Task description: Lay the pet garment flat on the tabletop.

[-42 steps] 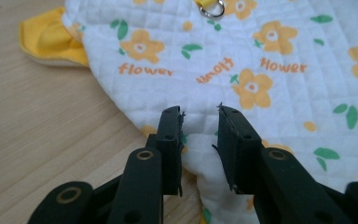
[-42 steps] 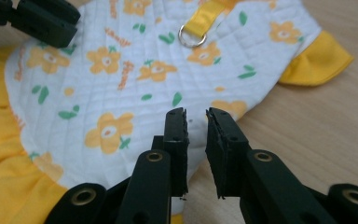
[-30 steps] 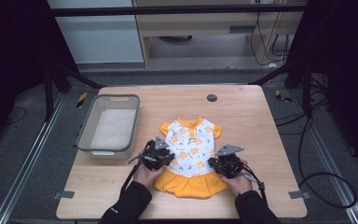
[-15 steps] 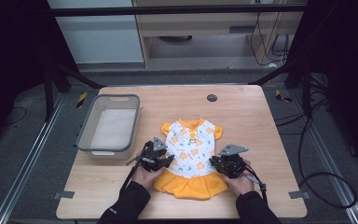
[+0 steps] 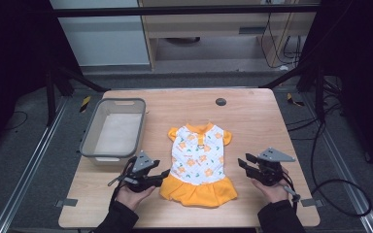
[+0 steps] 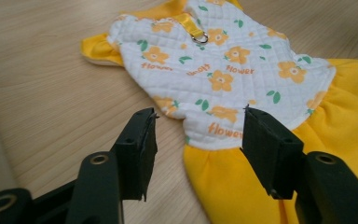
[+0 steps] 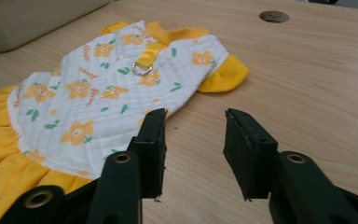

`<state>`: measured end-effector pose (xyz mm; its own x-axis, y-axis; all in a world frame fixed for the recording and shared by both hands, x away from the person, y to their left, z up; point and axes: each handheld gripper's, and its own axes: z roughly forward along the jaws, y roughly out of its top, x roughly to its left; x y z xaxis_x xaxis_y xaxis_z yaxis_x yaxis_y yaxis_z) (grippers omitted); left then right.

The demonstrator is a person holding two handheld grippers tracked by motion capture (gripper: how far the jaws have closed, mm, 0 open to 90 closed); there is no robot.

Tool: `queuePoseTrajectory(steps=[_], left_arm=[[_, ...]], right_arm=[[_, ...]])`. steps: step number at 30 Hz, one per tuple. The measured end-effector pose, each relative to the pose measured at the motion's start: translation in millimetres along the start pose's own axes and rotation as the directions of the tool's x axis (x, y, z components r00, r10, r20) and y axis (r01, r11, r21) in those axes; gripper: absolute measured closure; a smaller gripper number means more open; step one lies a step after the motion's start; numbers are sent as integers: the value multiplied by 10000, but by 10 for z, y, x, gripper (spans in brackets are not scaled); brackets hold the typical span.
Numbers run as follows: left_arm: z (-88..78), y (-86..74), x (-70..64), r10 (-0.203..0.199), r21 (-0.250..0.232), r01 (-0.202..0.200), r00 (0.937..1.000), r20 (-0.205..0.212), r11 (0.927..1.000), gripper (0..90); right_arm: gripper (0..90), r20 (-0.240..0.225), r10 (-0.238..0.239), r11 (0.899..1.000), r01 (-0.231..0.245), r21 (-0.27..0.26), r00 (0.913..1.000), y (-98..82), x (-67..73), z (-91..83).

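A small dress [image 5: 199, 160] lies flat on the wooden table [image 5: 252, 126], with a white flowered top, orange collar, sleeves and skirt. My left gripper [image 5: 166, 174] sits just off the skirt's left edge. Its jaws have just been opening and stand open. In the left gripper view the dress [image 6: 223, 60] lies beyond the left gripper [image 6: 199, 112], with nothing pressed between the pads. My right gripper [image 5: 243, 165] is clear of the dress on its right side. Its jaws have also just been opening and are open over bare wood. The right gripper [image 7: 195, 112] has the dress [image 7: 98, 93] on its left.
A grey plastic bin [image 5: 90, 145] stands at the table's left, close behind my left hand. A round dark hole [image 5: 220, 102] sits near the far edge. Bare wood stretches right of the dress and beyond its collar. The table's near edge is just under both forearms.
Both grippers have let go of the dress at its waist, opened, and pulled outward to either side. The dress stays flat in the same place.
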<state>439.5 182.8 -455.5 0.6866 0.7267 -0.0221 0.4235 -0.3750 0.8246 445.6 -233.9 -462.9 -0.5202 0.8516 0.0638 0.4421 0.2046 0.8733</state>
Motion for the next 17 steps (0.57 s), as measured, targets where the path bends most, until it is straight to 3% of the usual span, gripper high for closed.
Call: queuePoseTrajectory(steps=[7,11,17], left_arm=[[-270,-192,115,-471,-213,467,9987,-184,9987,369],[-427,-310,191,-521,-254,511,9977,-432,9984,340],[-602,-497,390,-1098,-511,1055,9899,-897,9931,289]], right_arm=[[404,606,338,9994,-341,47,9976,-112,-156,-114],[331,862,487,9988,-489,3,9951,-168,-231,-163],[257,1325,468,9987,-492,149,9901,-245,-307,-197]])
